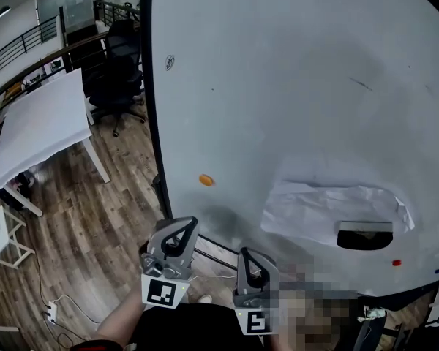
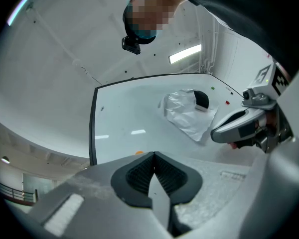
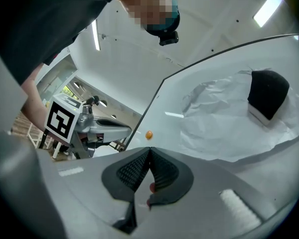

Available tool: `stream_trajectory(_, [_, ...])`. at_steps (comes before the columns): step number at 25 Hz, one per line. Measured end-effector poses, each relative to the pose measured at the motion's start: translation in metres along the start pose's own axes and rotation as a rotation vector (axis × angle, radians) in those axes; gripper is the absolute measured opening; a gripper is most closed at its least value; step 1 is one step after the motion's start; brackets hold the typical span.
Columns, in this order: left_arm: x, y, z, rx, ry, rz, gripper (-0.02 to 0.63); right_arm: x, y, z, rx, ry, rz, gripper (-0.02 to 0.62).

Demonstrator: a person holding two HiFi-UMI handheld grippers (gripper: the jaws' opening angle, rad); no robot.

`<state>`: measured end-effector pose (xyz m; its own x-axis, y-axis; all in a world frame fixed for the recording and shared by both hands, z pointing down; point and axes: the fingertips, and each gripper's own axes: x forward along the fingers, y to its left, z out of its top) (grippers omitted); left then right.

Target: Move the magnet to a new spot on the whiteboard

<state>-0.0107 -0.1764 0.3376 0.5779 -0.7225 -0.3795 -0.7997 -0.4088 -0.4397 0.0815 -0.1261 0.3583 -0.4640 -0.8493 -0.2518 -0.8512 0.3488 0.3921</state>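
An orange magnet [image 1: 206, 180] clings to the whiteboard [image 1: 293, 86], at nine o'clock from a crumpled sheet of paper [image 1: 329, 210]. Two handheld grippers hover below it: the left gripper [image 1: 180, 227] at its seven o'clock, the right gripper [image 1: 247, 258] at its five o'clock. Both claws are pressed together, clear of the magnet.

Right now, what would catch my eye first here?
The big whiteboard fills the head view, with a lone orange magnet near its lower left edge. Right of it, a crumpled sheet of paper hangs on the board with a black block on it. At the bottom, the left gripper and the right gripper point toward the board.
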Motion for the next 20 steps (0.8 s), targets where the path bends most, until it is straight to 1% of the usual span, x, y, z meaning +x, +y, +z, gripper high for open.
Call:
stream_trajectory(4, [0.018, 0.012, -0.004, 0.003, -0.010, 0.008, 0.002, 0.008, -0.006, -0.001, -0.006, 0.012, -0.037, 0.003])
stream_trajectory(8, [0.029, 0.018, -0.008, 0.005, -0.005, -0.019, 0.003, 0.016, -0.008, -0.002, 0.004, 0.020, -0.077, 0.003])
stream_trajectory(10, [0.034, 0.020, -0.012, -0.006, 0.001, -0.040, 0.065, 0.019, -0.005, -0.001, -0.003, 0.023, -0.082, 0.003])
stream_trajectory(20, [0.057, 0.027, -0.017, -0.050, -0.004, -0.051, 0.132, 0.023, -0.001, -0.006, -0.023, 0.068, -0.117, 0.003])
